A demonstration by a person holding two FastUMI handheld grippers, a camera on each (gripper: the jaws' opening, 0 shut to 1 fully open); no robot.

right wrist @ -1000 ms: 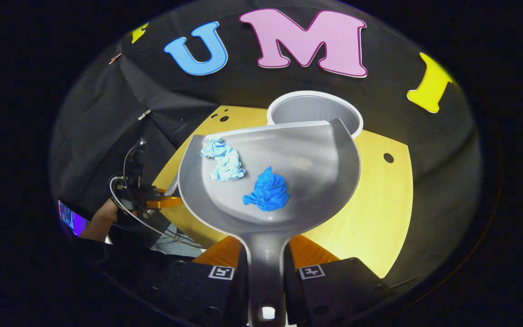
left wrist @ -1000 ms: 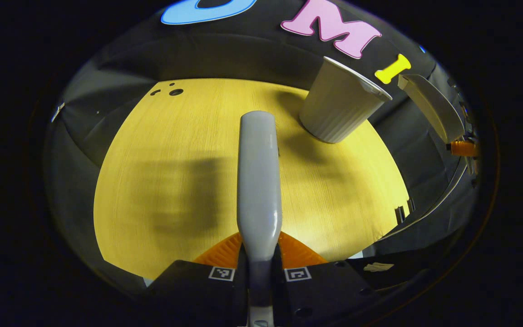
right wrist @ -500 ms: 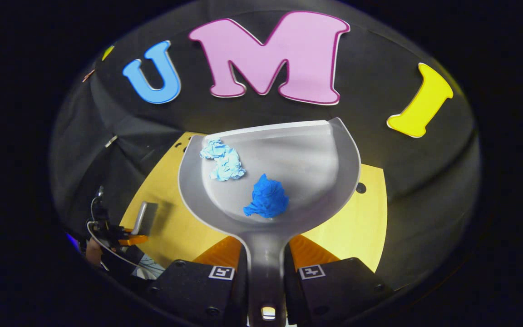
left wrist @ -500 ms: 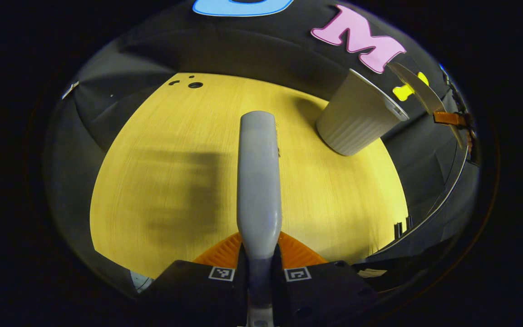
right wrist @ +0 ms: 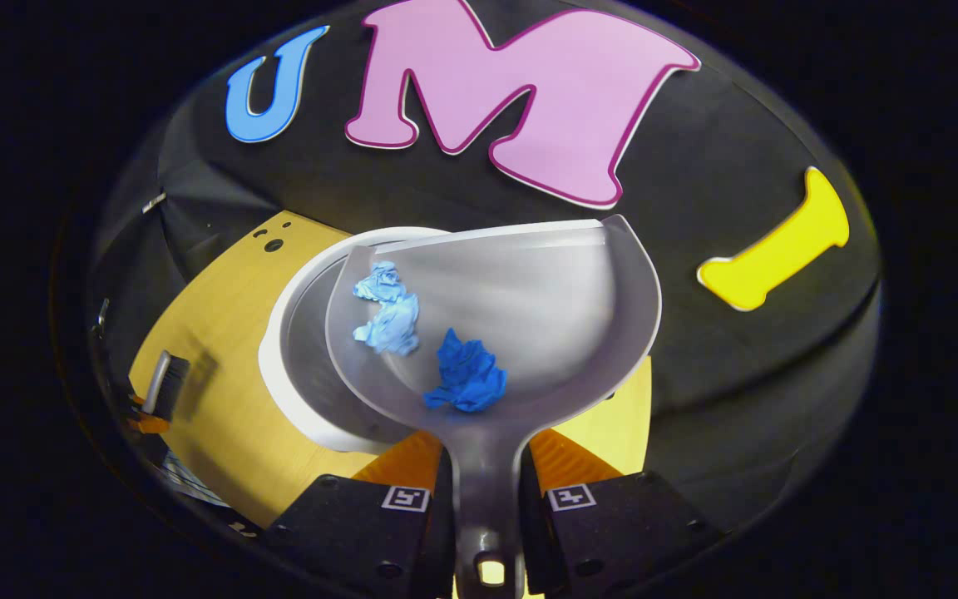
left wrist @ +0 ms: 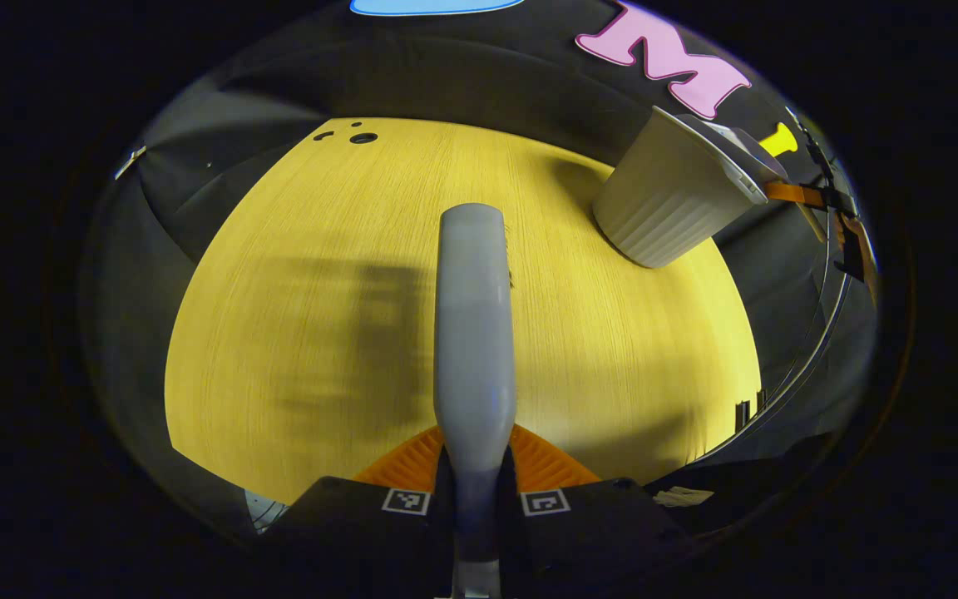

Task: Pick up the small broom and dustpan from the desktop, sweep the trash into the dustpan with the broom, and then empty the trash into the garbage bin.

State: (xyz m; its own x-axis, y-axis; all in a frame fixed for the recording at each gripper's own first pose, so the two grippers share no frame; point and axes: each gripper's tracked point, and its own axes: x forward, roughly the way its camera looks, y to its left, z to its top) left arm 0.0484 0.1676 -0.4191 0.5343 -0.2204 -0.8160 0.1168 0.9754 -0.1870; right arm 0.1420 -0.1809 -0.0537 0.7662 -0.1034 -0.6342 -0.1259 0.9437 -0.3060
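Dustpan, a grey plastic scoop with a raised rim, has its handle pinched between both fingers of the right gripper, the jaws closed tight on it. Lying in the pan nearest the handle is a dark blue crumpled paper ball; a little farther in and to the left lies a pale blue crumpled paper wad. The pan hangs over the white round plastic garbage bin, whose rim curves out from under its left side; what is inside the bin is hidden by the pan. The bin stands on the yellow wood-grain desktop.

In the left gripper view, the left gripper clamps both fingers on the grey plastic broom handle, which runs straight forward above the desktop. Farther off, at the upper right, the ribbed side of the bin shows, with the dustpan's edge at its rim and the other gripper beside it.
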